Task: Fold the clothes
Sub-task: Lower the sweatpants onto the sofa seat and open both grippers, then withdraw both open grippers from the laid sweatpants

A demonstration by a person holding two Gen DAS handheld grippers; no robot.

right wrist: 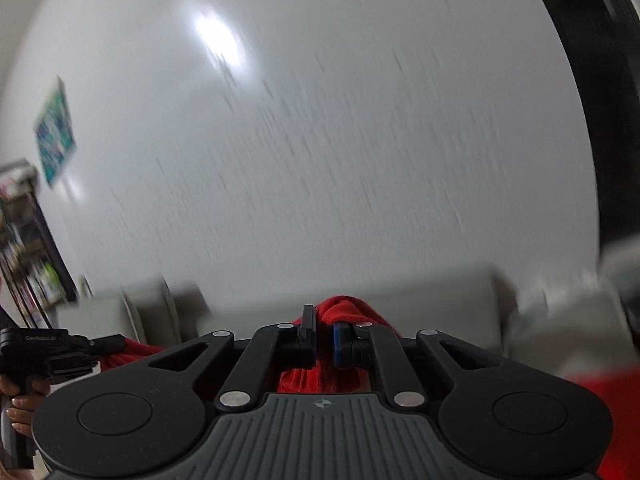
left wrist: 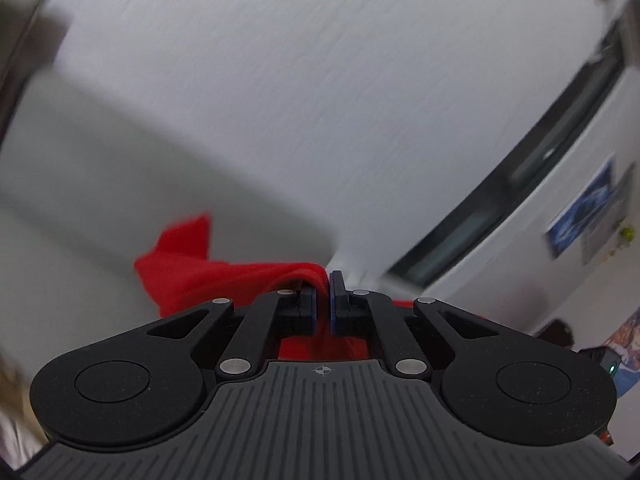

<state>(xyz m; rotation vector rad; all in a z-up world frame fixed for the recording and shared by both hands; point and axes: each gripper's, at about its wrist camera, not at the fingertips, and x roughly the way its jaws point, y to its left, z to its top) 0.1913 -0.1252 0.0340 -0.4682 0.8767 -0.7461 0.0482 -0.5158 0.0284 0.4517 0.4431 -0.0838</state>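
Note:
A red garment (left wrist: 180, 272) is bunched between the pads of my left gripper (left wrist: 323, 284), which is shut on a fold of it; the cloth spills to the left and hangs below the fingers. In the right wrist view my right gripper (right wrist: 323, 328) is shut on another bunch of the same red garment (right wrist: 344, 308). The left gripper (right wrist: 114, 342) appears there at the far left, held by a person's hand (right wrist: 16, 396), with red cloth stretching from its tip. Both views are blurred by motion, and most of the garment is hidden under the grippers.
A grey sofa (right wrist: 440, 304) runs behind the garment, its back (left wrist: 120, 168) also filling the left wrist view's left side. Above is a white wall (right wrist: 320, 120). A dark-framed door or window (left wrist: 520, 184), posters (left wrist: 580, 212) and a cluttered shelf (right wrist: 28, 248) stand at the sides.

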